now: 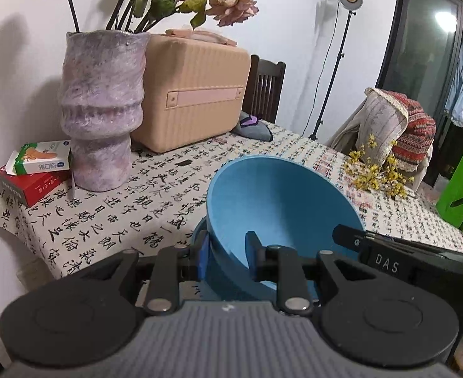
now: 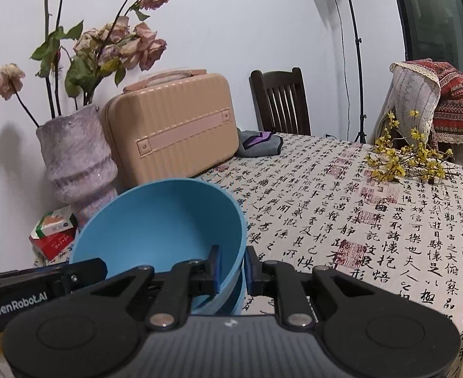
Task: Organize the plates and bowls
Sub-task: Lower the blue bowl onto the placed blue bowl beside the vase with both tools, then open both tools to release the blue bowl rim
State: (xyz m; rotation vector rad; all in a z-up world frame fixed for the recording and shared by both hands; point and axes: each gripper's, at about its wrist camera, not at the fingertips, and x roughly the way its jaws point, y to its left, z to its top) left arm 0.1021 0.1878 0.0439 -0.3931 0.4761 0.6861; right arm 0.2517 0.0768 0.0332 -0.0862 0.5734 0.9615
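Counter [image 2: 341,208] with a calligraphy-print cloth against a white wall; purple vase [image 1: 100,107] of dried roses, tan case [image 1: 193,91], dark chair [image 2: 280,100], yellow sprigs [image 2: 411,160] at the far side. Blue bowl [image 1: 278,201] sits tilted at the near edge, nested in a second blue bowl [image 1: 199,233] underneath. Left claw [image 1: 226,260] clamped on its left rim, one finger inside, one outside. Right claw [image 2: 231,271] pinched on its right rim the same way.
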